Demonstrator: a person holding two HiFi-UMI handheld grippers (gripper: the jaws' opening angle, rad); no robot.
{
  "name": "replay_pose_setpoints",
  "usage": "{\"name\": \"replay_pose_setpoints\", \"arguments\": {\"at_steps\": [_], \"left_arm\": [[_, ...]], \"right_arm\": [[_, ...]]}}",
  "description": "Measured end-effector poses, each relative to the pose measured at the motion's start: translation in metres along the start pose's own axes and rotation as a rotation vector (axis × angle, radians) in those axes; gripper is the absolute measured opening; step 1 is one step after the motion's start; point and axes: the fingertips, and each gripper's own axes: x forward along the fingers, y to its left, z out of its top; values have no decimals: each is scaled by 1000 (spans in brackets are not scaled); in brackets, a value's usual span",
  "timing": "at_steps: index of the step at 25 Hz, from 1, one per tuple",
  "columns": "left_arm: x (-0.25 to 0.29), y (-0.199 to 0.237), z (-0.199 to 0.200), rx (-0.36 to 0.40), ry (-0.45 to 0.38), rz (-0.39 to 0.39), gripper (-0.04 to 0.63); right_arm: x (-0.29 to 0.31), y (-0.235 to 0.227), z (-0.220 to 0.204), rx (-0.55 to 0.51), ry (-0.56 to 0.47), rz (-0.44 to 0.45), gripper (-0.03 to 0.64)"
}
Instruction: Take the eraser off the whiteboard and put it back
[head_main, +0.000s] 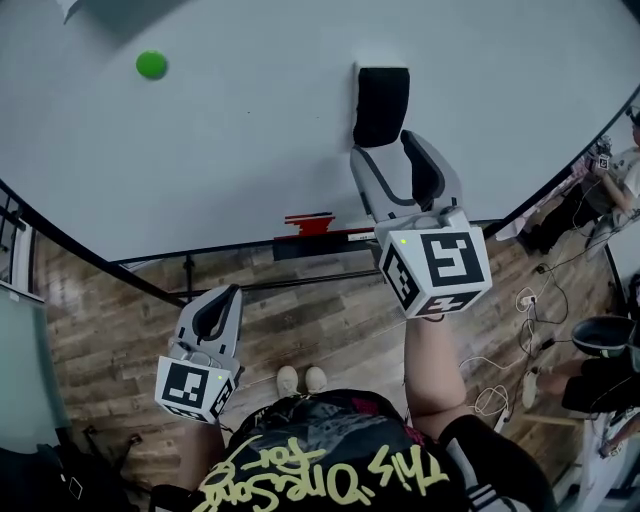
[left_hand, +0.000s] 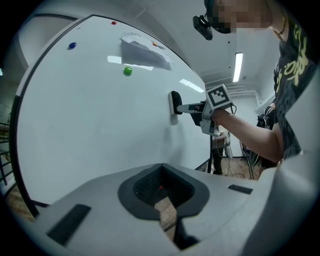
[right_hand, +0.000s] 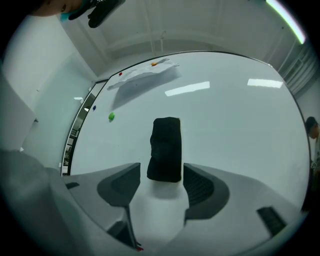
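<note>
The black eraser (head_main: 381, 105) clings upright to the whiteboard (head_main: 250, 130). It also shows in the right gripper view (right_hand: 165, 147) and, small, in the left gripper view (left_hand: 175, 102). My right gripper (head_main: 388, 150) is at the board with its jaws open. The eraser's lower end sits between the fingertips (right_hand: 127, 182), with a gap on each side. The left gripper view shows this right gripper (left_hand: 186, 107) reaching level to the eraser. My left gripper (head_main: 222, 302) hangs low and back from the board, its pads (left_hand: 150, 187) together with nothing in them.
A green magnet (head_main: 151, 65) and a taped paper sheet (right_hand: 145, 75) are on the board farther up. A red marker (head_main: 310, 225) lies on the board's ledge. Cables (head_main: 525, 300) and a seated person (head_main: 600, 370) are on the wooden floor at right.
</note>
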Motion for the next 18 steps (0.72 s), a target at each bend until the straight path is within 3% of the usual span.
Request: {"name": "replay_pose_setpoints", "arguments": {"at_steps": [18], "left_arm": [[-8,8,-3,-25,7,60,8]], "right_arm": [[27,-7,9,-29,-25,-84,255]]}}
